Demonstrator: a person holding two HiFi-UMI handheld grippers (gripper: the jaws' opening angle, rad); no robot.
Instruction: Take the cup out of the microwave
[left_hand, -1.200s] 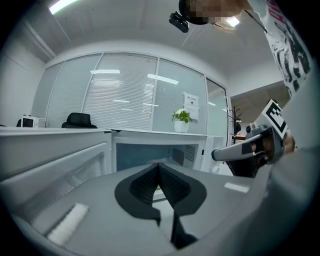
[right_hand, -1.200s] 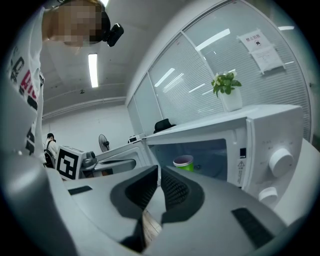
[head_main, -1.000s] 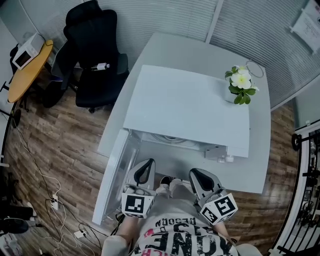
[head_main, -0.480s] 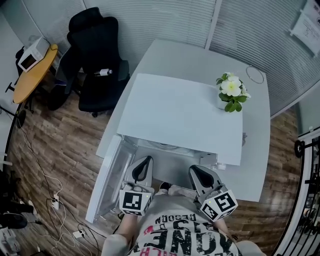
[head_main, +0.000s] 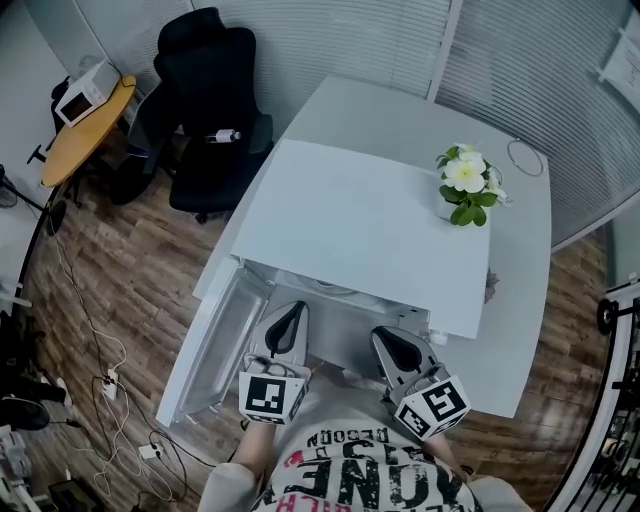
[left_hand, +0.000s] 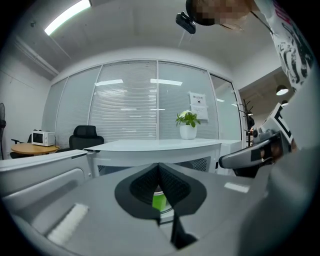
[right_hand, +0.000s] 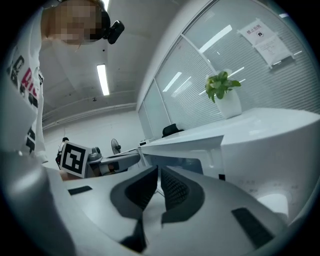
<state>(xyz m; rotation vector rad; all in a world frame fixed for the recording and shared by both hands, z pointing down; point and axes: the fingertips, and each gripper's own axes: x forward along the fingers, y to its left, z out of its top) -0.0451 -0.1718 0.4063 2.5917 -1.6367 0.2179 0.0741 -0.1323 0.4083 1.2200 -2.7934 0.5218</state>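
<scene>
1. Expect the cup (left_hand: 159, 201) to be light and stiff. That is a judgement from the little of it that shows. You cannot tell its material, or whether it holds liquid, so plan to carry it upright and level.
2. Its wall looks smooth and may be slippery between the ribbed pads. Take it on the side wall with one jaw on each side, a little above the middle. No handle can be made out.
3. All that shows of it is a narrow bright-green sliver, low in the centre of the left gripper view, seen through the gap beneath the jaw tips. A pale surface lies just under it. Its rim and full shape are hidden.
4. The cup stands inside the microwave (head_main: 370, 220), whose door (head_main: 215, 345) hangs open toward the lower left of the head view. In that view the microwave's white top covers the cup entirely.
5. Your left gripper (head_main: 290, 325) has its jaws together and holds nothing; the green lies beyond them, not between them. Your right gripper (head_main: 397, 348) also has its jaws closed, with nothing between the pads. Both sit at the mouth of the cavity, lower centre of the head view.
6. You would need to spread one pair of jaws before reaching in. Mind the cavity roof and the door edge as you go.
</scene>
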